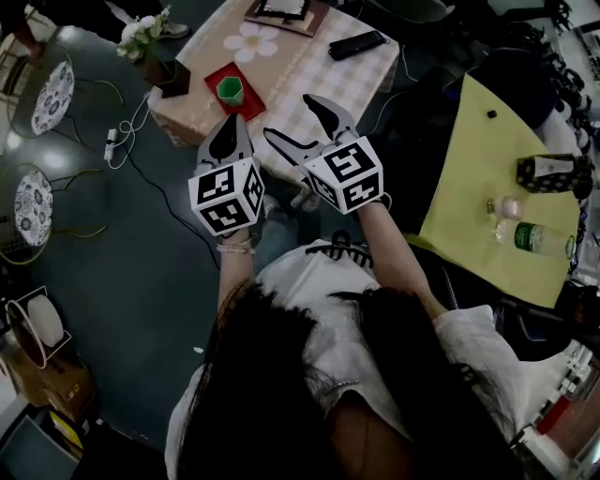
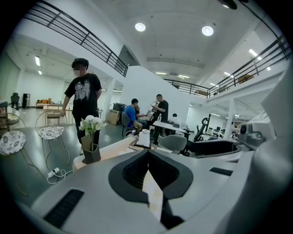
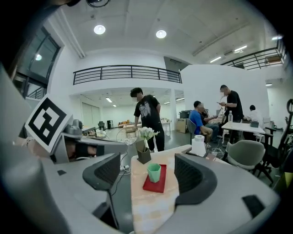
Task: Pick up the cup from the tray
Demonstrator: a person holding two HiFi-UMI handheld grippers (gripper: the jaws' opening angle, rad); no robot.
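A green cup (image 1: pixel 231 90) stands upright on a small red tray (image 1: pixel 251 101) on the checked table. The right gripper view shows the same cup (image 3: pixel 154 172) and red tray (image 3: pixel 158 184) ahead, framed between the jaws but well beyond them. My right gripper (image 1: pixel 298 126) is open and empty, held short of the table's near edge. To the left of it my left gripper (image 1: pixel 225 142) hovers by the table's near corner with its jaws shut on nothing; the left gripper view shows its pads (image 2: pixel 137 171) pressed together.
A dark vase of white flowers (image 1: pixel 150 47) stands at the table's left corner beside the tray. A black remote (image 1: pixel 356 44) and a framed item (image 1: pixel 281 11) lie farther back. A cable and power strip (image 1: pixel 112 141) trail on the floor at left. A yellow-topped table (image 1: pixel 478 187) with bottles is at right.
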